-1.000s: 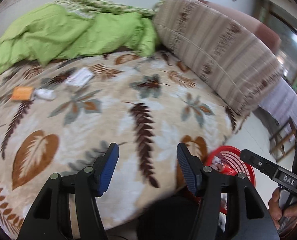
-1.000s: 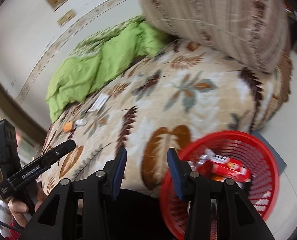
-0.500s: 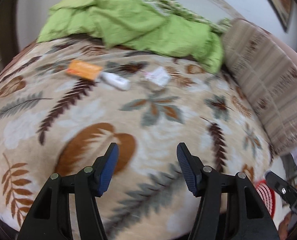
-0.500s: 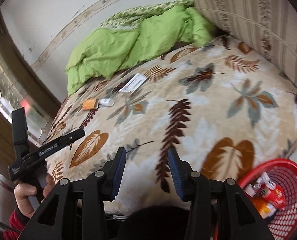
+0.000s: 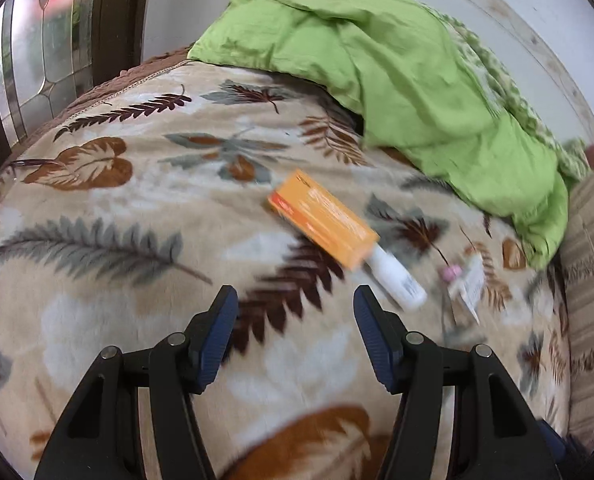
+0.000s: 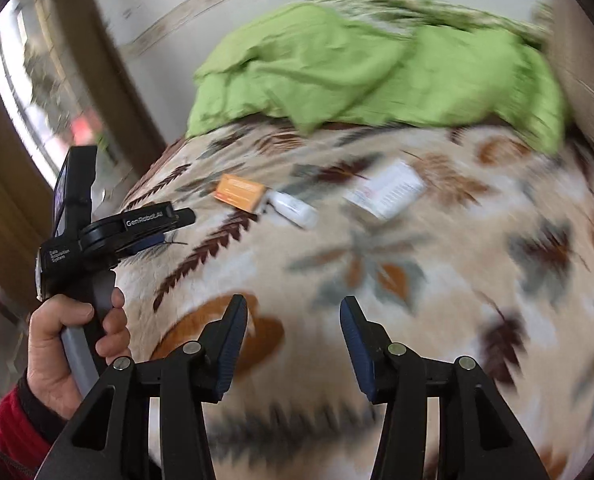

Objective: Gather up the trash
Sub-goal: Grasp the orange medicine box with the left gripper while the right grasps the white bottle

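Left wrist view: we are looking forward and down along the fingers, close over the bed (image 5: 97, 300). Right wrist view: we are facing the same bed (image 6: 457, 320) from further right and back. Both are sharing the orange box (image 5: 323, 218) (image 6: 239, 192) and green quilt (image 5: 397, 80) (image 6: 357, 76).

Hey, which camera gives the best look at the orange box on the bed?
The left wrist view. There the orange box is large, near the middle and fairly sharp, with its printed face visible and one end against a white bottle. The right wrist view shows the same box smaller, farther away and blurred.
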Demonstrator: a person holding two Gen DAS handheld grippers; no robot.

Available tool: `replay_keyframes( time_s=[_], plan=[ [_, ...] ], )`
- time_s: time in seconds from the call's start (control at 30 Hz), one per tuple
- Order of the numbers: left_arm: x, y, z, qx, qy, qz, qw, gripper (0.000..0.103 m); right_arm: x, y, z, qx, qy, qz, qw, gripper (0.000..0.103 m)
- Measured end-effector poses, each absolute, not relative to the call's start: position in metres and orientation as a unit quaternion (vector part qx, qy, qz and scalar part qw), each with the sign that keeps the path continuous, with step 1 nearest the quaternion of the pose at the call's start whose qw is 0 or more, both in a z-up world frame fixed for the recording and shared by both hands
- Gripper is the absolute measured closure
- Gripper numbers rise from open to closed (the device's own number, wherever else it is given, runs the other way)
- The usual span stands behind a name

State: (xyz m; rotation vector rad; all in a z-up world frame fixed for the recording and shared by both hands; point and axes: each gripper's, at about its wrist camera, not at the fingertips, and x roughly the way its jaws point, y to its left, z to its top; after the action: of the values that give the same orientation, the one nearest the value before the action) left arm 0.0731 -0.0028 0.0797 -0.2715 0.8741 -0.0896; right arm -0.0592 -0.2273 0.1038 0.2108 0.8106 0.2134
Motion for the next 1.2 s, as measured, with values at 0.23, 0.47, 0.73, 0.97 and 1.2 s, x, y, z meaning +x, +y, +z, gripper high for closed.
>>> replay_keyframes(
  time_s=[0.23,0.47,0.73,0.97,1.2],
  plan=[
    [0.102,0.021,0.057,-0.159,0.433,-0.051,0.886,0.044,0.058,-0.181,0.075,-0.019,0.409,0.123,0.904,0.052],
    [0.119,0.032,0.048,-0.174,0.441,-0.058,0.878,0.044,0.123,-0.152,0.037,-0.112,0.445,0.140,0.877,0.052],
    [0.127,0.045,0.046,-0.188,0.440,-0.053,0.876,0.044,0.149,-0.151,0.017,-0.118,0.469,0.133,0.865,0.068],
    [0.131,0.048,0.044,-0.204,0.441,-0.057,0.872,0.043,0.097,-0.131,0.021,-0.017,0.485,0.222,0.846,0.071],
    [0.132,0.020,0.051,-0.160,0.435,-0.062,0.884,0.036,0.035,-0.167,0.043,0.093,0.464,0.167,0.865,0.071]
  ],
)
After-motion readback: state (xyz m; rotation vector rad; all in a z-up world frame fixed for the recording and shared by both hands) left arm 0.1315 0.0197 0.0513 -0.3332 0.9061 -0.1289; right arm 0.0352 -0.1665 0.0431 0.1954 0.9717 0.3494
